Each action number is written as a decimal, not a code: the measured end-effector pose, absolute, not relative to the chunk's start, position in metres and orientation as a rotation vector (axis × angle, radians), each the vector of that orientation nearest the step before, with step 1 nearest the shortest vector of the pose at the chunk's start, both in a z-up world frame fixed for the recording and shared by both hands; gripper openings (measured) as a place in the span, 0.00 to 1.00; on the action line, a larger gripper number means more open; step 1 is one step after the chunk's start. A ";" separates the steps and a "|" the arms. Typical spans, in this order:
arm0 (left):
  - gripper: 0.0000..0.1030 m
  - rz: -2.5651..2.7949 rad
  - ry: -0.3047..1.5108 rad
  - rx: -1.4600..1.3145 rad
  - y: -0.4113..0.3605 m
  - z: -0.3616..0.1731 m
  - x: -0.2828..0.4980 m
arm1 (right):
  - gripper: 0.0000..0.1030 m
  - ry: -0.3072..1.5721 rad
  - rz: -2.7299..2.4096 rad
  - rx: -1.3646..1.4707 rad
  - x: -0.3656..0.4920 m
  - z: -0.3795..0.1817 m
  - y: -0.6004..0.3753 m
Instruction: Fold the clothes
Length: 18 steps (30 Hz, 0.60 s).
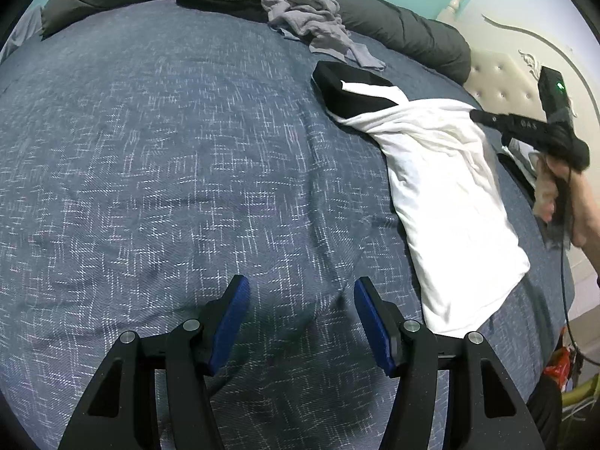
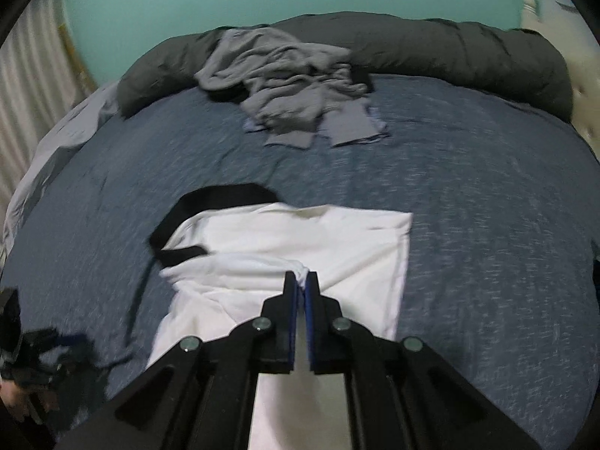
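On the blue woven bedspread (image 1: 168, 157), the white-and-black cotton shirt (image 2: 300, 240) lies at 12 o'clock; right gripper (image 2: 302, 281) pinches its fold, left gripper (image 1: 300, 300) spread, empty.

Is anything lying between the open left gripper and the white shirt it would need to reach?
Nothing visible does. Only bare blue bedspread lies between the left gripper and the white shirt. The grey clothes pile sits far back by the dark duvet. The right gripper is shut on a fold of the shirt.
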<state>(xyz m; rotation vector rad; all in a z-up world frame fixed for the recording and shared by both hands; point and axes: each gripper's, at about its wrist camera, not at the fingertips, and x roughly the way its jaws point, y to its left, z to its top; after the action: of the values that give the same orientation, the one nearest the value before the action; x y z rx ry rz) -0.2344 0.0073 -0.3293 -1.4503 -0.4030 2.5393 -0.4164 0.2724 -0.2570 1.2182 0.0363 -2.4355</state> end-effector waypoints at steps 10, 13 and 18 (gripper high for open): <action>0.60 2.529 -0.407 -1.475 0.004 -0.336 -0.237 | 0.03 -0.170 -2.499 1.468 -0.443 -0.313 0.325; 0.60 2.526 -0.411 -1.478 0.003 -0.337 -0.237 | 0.03 -0.245 -2.502 1.558 -0.447 -0.332 0.340; 0.60 2.525 -0.407 -1.472 0.004 -0.337 -0.236 | 0.10 -0.250 -2.527 1.428 -0.438 -0.306 0.338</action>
<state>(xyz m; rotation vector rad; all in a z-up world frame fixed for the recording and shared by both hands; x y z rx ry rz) -0.2360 0.0042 -0.3366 -1.4725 -0.4070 2.5253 -0.4385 0.3383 -0.3064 1.4277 -0.2499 -2.5273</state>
